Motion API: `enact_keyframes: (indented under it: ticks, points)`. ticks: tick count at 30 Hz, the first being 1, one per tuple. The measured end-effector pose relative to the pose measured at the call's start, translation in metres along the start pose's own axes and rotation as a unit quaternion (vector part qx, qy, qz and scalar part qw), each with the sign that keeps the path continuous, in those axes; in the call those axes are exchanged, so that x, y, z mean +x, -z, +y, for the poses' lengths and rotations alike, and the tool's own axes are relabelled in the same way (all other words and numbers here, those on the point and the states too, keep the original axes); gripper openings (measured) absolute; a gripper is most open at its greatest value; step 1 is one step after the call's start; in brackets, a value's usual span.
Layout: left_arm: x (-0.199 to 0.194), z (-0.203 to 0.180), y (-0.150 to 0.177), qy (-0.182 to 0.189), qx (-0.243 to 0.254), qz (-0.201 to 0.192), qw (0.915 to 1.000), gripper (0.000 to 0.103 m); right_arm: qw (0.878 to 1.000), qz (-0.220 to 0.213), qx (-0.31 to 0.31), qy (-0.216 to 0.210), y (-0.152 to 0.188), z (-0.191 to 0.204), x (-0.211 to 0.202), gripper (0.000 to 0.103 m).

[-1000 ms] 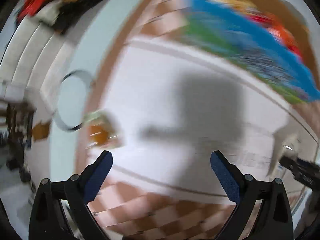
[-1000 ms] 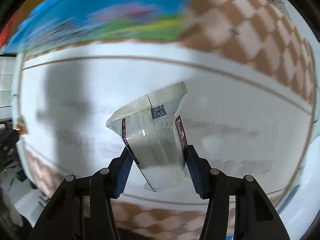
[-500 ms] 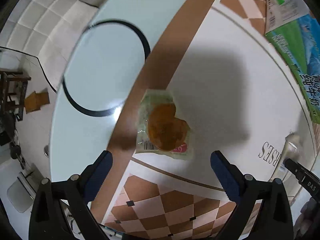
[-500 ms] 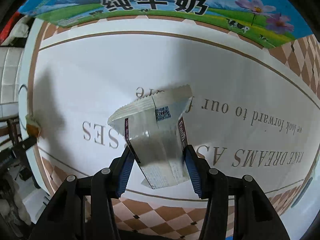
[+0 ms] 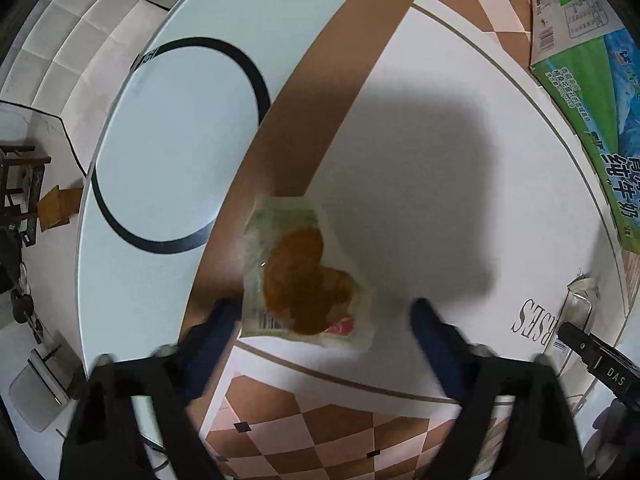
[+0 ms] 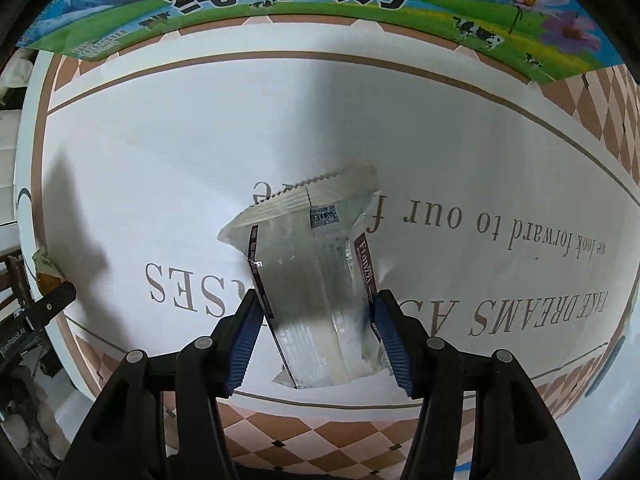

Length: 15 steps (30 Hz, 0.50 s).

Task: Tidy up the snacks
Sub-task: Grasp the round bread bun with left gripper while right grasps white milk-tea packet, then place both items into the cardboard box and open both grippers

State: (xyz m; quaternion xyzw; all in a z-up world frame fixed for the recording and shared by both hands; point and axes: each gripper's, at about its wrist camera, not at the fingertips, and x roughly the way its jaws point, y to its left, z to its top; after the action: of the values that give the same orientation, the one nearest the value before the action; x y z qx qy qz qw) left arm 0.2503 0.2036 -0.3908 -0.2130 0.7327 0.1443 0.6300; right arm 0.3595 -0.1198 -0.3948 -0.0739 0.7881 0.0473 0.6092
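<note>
Half a second before, the left tool point(image 5: 320, 312) had hung with its jaws wide above the clear snack packet with an orange-brown piece inside point(image 5: 306, 280). Now its jaws had just been closing: they stood part-way in, one on each side of the packet's near end, and the blur hid whether the pads touched it yet. The packet lay flat on the worktop point(image 5: 420, 180), on the tablecloth's brown border band, well apart from the milk carton point(image 5: 592, 92) at the cloth's far side.

The right tool point(image 6: 316, 316) had the silver wafer packet point(image 6: 312, 280) between its pads, upright and tilted, on the white cloth in front of the milk carton point(image 6: 280, 0). Its jaws had just been opening slightly; the pads seemed to rest against the packet's edges, so the hold looked loosened rather than gone.

I judged this a handover point: one snack being set down near the carton, the next about to be gripped.
</note>
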Motion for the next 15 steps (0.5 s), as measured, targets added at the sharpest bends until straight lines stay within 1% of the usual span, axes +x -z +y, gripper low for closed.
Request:
enact_keyframes:
  ticks: [1,2,3,5,8,9,12,15]
  points:
    - [-0.002,-0.001,-0.001,-0.003,0.003,-0.008,1.0,0.075,1.0,0.0,-0.001,0.001,0.0,0.003,0.002,0.061]
    - [-0.004,-0.004,-0.001,-0.01,0.005,-0.014,0.9998,0.065,1.0,0.0,-0.002,0.001,0.0,0.003,0.002,0.061]
    - [-0.007,-0.004,0.0,-0.015,0.006,-0.02,0.9997,0.06,1.0,0.0,-0.002,0.002,-0.001,0.005,0.001,0.061]
    - [-0.009,-0.006,0.0,-0.006,0.008,-0.023,0.9997,0.059,1.0,0.001,-0.003,0.001,-0.002,0.005,0.001,0.061]
    - [-0.009,-0.014,0.002,-0.011,0.014,-0.027,0.9995,0.058,1.0,0.0,-0.006,0.001,-0.002,0.007,0.003,0.06]
    - [-0.009,-0.014,0.004,-0.01,0.014,-0.028,0.9994,0.058,1.0,-0.002,-0.007,0.001,0.001,0.013,0.011,0.06]
    - [-0.01,-0.017,0.003,-0.008,0.015,-0.03,0.9994,0.058,1.0,-0.009,-0.008,-0.002,0.007,0.02,0.022,0.058]
    - [-0.012,-0.021,0.007,-0.004,0.02,-0.035,0.9992,0.058,1.0,-0.014,-0.007,-0.007,0.011,0.02,0.02,0.055]
